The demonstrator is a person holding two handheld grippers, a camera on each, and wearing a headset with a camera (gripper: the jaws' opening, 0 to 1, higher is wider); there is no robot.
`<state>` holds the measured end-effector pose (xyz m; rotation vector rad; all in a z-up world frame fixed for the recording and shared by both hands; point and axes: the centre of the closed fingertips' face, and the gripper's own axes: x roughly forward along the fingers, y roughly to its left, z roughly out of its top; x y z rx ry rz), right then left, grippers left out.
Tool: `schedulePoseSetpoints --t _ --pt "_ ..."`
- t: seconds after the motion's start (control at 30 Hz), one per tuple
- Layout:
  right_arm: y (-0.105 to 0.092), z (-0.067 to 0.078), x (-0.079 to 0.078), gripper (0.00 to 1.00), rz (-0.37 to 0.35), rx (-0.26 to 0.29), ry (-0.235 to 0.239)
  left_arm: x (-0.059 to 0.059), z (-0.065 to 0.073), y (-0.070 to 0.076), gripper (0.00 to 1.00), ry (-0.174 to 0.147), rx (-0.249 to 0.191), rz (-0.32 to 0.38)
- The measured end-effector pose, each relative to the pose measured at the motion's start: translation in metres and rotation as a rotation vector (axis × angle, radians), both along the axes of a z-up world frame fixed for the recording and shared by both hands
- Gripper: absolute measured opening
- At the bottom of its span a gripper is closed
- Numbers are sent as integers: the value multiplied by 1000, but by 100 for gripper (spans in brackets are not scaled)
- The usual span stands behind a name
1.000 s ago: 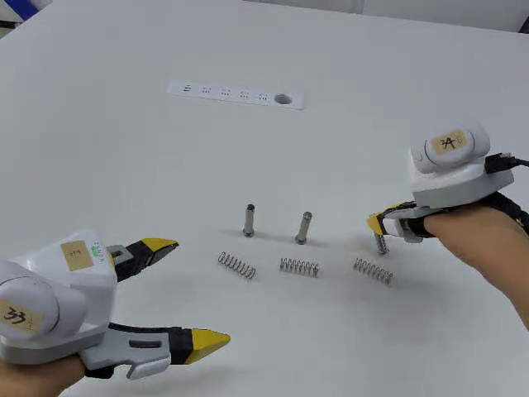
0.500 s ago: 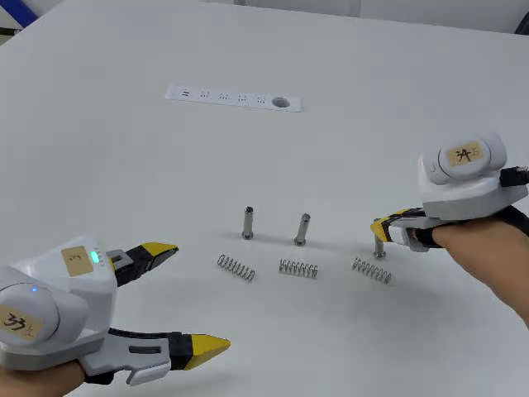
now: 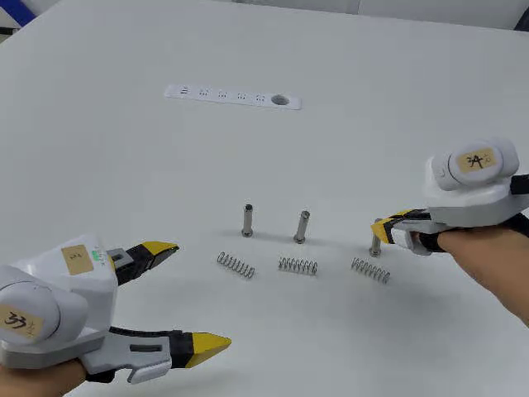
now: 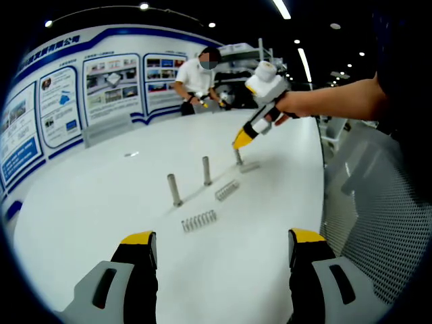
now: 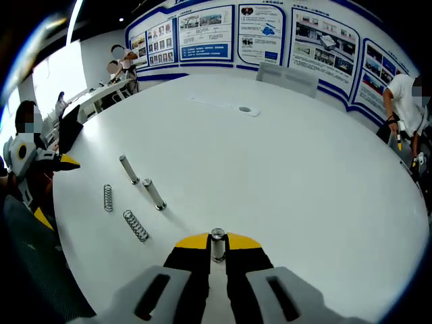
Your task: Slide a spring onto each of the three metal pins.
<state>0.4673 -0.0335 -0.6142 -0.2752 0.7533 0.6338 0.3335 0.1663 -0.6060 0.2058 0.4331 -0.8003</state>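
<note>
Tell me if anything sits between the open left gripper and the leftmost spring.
Nothing visible does. Only bare table lies between the left gripper and the leftmost spring; the leftmost pin stands beyond the spring, not in the path. The right gripper is shut on the right pin, well aside.

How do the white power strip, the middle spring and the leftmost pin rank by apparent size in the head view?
1. white power strip: clearly the longest, though it lies farthest away.
2 and 3. middle spring and leftmost pin: nearly alike in length, so I would not rank them.
</note>
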Motion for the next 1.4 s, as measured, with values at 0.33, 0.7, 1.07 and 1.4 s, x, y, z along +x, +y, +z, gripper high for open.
schedulePoseSetpoints --t 0.33,0.7,1.07,1.4 --pt "-2 2 -3 9 6 22 -24 0 -1 -2 81 2 3 -5" --pt "-3 2 -4 9 11 37 -26 0 -1 -5 81 6 8 -12" --pt "-2 4 -3 12 25 40 -36 0 0 -5 81 8 12 -11" --pt "-2 10 -7 16 36 42 -52 2 -3 -4 81 13 19 -25"
